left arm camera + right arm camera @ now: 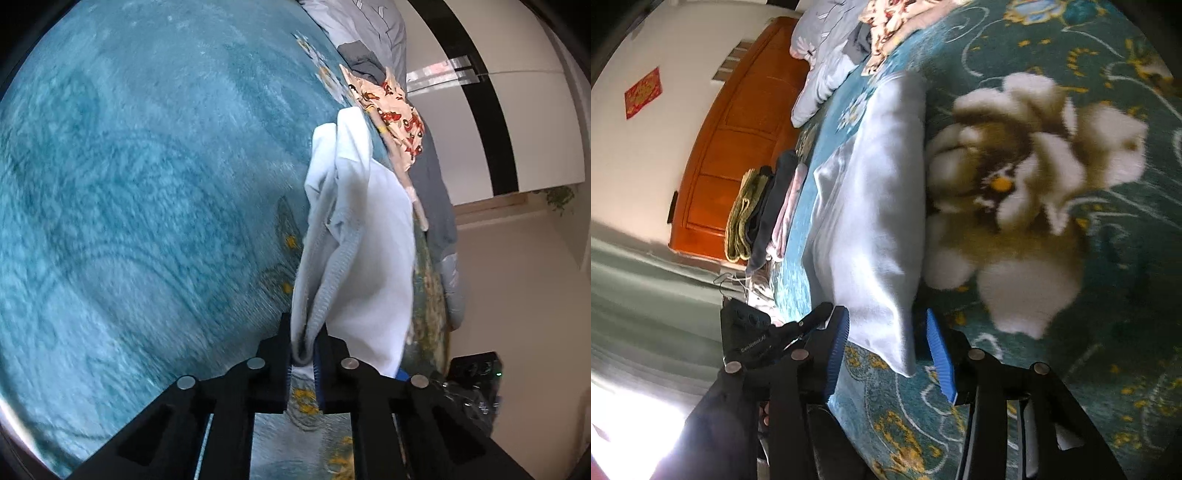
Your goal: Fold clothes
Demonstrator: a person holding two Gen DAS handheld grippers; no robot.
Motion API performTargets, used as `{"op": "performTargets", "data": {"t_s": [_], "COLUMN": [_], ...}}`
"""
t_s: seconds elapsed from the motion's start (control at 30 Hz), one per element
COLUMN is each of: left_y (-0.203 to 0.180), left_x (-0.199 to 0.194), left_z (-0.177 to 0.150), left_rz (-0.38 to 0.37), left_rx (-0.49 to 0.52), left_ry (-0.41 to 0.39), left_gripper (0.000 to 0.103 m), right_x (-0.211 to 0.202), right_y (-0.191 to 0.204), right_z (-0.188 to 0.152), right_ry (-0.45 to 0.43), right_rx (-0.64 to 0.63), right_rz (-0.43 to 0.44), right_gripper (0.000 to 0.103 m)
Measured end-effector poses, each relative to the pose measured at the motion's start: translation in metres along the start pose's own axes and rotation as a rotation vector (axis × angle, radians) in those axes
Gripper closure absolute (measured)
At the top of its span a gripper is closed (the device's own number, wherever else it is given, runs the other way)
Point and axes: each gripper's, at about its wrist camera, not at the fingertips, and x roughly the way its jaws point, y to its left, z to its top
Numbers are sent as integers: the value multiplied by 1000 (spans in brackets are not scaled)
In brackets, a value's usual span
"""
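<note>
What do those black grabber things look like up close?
Each hand-held gripper is black plastic with chunky angled arms and round silver bolt heads. The left hand-held gripper and the right hand-held gripper both carry ridged blue pads inside their fingers. In the right wrist view, a black glove with small white lettering shows beside it.

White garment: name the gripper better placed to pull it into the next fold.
Left. The left gripper is already shut on the white garment; the right gripper's fingers stand open around a corner, gripping nothing.

Left tool pinched nearly closed, fabric between pads; right tool jaws apart, gripping nothing.
</note>
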Motion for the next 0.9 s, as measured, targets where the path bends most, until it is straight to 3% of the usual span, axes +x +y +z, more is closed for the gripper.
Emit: {"op": "performTargets", "data": {"t_s": [0.17,0.37,0.47,0.57,0.73,0.8,0.9], "left_y": [-5,-19,-25,-31,-37,-39,-43], "left_x": [-14,-11,-15,-17,-19,-16,-11], "left_z": [-9,-18,-21,-22,-17,-17,-16], "left_rz": [-46,-88,-123,-153,-195,-211,-220], "left_rx": [-13,-36,-46,-44,-58,-63,-63], "left_ry": [-1,26,30,37,33,37,43], "left_gripper": [95,95,95,95,95,95,95], "right_x": [-17,-15,-1,10,22,24,30], "right_y": [-9,-8,-5,3,3,-1,-7], "right_z": [-4,-26,-39,-46,-48,-47,-45], "right_ry": [-18,28,60,61,26,-4,-34], "right_rx": [27,25,52,53,147,205,291], "right_rz": [7,14,58,100,218,264,316], "right_gripper": [59,54,54,46,38,28,28]}}
